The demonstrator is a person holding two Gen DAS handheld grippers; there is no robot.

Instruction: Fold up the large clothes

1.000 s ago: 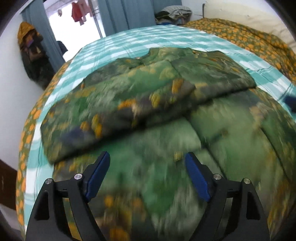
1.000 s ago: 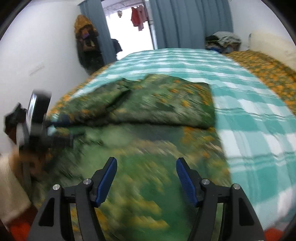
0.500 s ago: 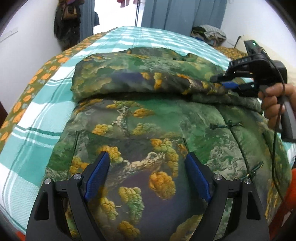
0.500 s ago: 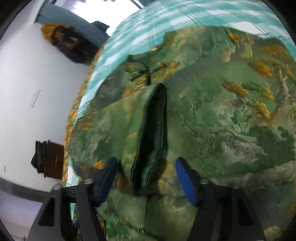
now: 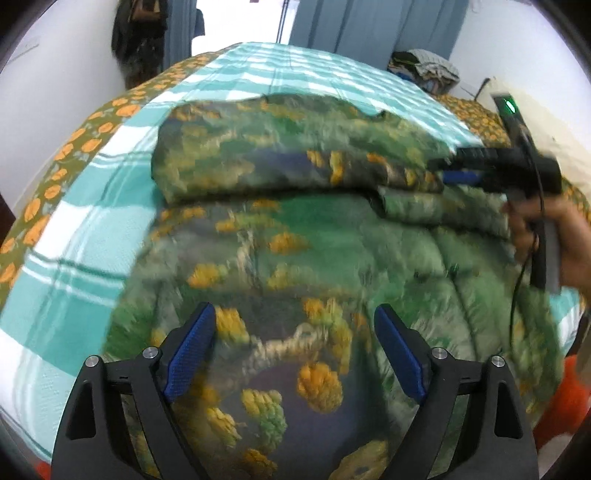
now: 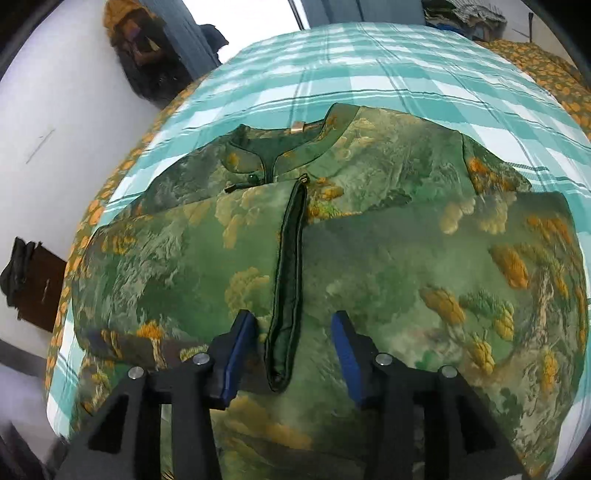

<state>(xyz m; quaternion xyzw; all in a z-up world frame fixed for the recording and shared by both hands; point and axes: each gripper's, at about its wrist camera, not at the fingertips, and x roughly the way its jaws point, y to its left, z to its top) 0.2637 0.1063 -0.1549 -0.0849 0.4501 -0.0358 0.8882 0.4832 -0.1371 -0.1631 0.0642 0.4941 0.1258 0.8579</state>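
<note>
So: the padded green jacket with the orange-and-green landscape print [image 6: 388, 258] lies flat on the teal-and-white checked bedspread [image 6: 369, 66], filling the centre and lower part of both wrist views. Collar sits at upper centre of the right wrist view; a sleeve is folded across the chest, its dark green cuff [image 6: 288, 280] running down the middle of the frame.

Handling, my read: quilted, soft, bulky, probably light for its size. The shiny shell looks slippery, so a pinch on a single layer may slide. It springs back, so folds likely need pressing. Best holds are the bound edges: cuff, hem, collar band.

Right gripper [image 6: 291, 350] straddles the lower end of the cuff; jaws are opening, pads clear of the fabric on both sides, nothing gripped. Left gripper [image 5: 295, 350] hovers over the lower body panel at bottom centre of its view, jaws spread wide and easing wider, empty. There the right-hand tool [image 5: 498, 170] shows at the right edge, held by a hand [image 5: 554, 236].

Around: orange-flowered border sheet [image 5: 74, 140] at left, blue curtains [image 5: 369, 22] at top, a clothes pile [image 5: 424, 66] at upper right. Nothing lies on the jacket; only the trailing cable by that hand could snag.
</note>
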